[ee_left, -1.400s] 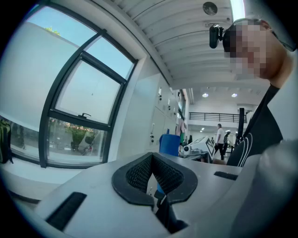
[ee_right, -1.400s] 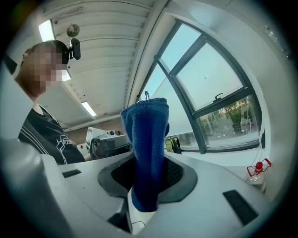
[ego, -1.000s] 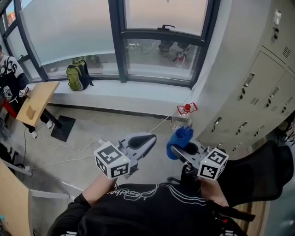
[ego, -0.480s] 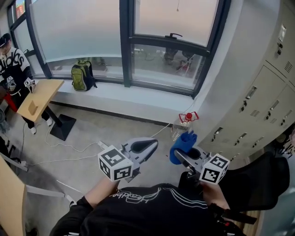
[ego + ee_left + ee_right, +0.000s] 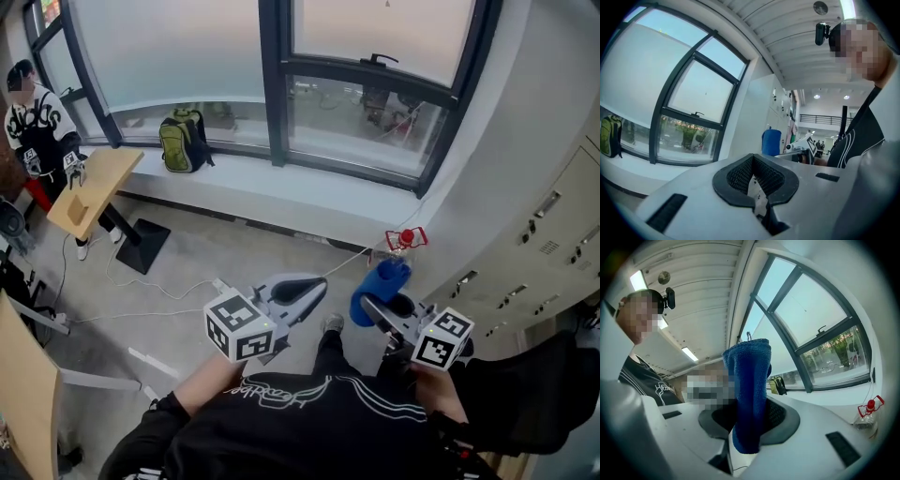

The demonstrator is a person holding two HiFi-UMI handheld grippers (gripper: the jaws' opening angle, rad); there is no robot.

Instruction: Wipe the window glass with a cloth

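Note:
The window glass [image 5: 169, 47] fills the wall ahead, with a lower pane [image 5: 361, 117] behind dark frames; it also shows in the left gripper view [image 5: 701, 91] and the right gripper view [image 5: 811, 310]. A blue cloth [image 5: 378, 286] stands up from my right gripper [image 5: 382, 305], which is shut on it; the right gripper view shows the cloth [image 5: 750, 390] pinched between the black pads [image 5: 780, 420]. My left gripper [image 5: 312, 287] is held level beside it, jaws shut with nothing between them [image 5: 752, 176]. Both grippers are well short of the glass.
A green backpack [image 5: 185, 141] stands on the sill. A wooden desk [image 5: 94, 187] and a person [image 5: 37, 122] are at the left. Grey lockers [image 5: 553, 234] line the right wall. A bottle with a red top [image 5: 403, 242] and cables [image 5: 159, 300] lie on the floor.
The view has shifted toward the window and to the left; the sill and panes sit lower in the picture. Both grippers keep the same pose, and the cloth stays in the right one.

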